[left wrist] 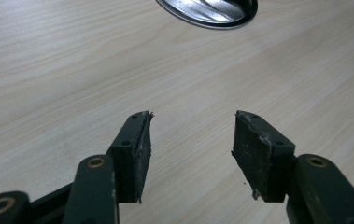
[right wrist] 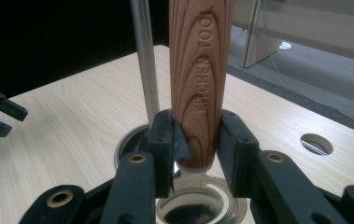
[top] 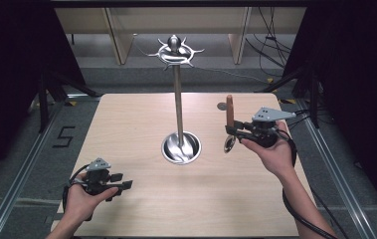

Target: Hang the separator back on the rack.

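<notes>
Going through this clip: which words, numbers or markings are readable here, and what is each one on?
"KITCHEN TOOL": embossed lengthwise on the wooden handle held in the right tongs; the last letters run close to the picture's top edge.
"5": dark mark on the floor left of the table.
Nothing else is readable.

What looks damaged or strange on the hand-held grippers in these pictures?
The left hand-held gripper has frayed, worn pads, ragged at the edges. Otherwise nothing stands out: the right hand-held gripper holds the wooden-handled utensil upright.
</notes>
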A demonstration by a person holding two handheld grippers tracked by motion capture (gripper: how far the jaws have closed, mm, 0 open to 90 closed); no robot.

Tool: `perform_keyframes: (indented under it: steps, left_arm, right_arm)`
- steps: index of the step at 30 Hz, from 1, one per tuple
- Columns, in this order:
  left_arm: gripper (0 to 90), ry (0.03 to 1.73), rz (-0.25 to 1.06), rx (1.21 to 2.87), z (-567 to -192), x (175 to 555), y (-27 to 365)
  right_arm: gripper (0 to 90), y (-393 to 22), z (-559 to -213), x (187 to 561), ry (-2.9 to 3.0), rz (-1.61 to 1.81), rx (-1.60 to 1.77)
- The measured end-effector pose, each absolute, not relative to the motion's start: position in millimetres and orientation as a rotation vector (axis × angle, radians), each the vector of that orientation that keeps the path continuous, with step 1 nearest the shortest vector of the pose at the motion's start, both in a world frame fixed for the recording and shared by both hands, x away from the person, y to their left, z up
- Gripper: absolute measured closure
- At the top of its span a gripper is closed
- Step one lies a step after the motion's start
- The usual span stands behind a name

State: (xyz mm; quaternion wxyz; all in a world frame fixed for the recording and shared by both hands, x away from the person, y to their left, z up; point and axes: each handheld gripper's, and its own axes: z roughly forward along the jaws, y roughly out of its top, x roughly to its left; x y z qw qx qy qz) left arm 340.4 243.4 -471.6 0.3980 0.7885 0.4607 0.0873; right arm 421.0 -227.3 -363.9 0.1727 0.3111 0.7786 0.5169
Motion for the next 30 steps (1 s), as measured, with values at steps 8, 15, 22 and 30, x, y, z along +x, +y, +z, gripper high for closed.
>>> perform_keyframes:
  steps: [8, 15, 22, 30]
  left_arm:
    - [45.9, 1.161, 0.221, 1.993, -471, 340, 244]
    - [45.9, 1.163, 0.216, 2.001, -471, 341, 245]
    - [45.8, 1.177, 0.223, 1.996, -471, 340, 246]
    - [45.6, 1.174, 0.234, 1.999, -470, 340, 247]
  right_arm:
    - [69.4, -225, -357, 421, 2.182, 1.472, 0.876]
    - [69.4, -222, -354, 422, 2.195, 1.459, 0.881]
    - [69.4, -219, -348, 425, 2.21, 1.449, 0.812]
    - [69.4, -212, -339, 427, 2.2, 1.461, 0.789]
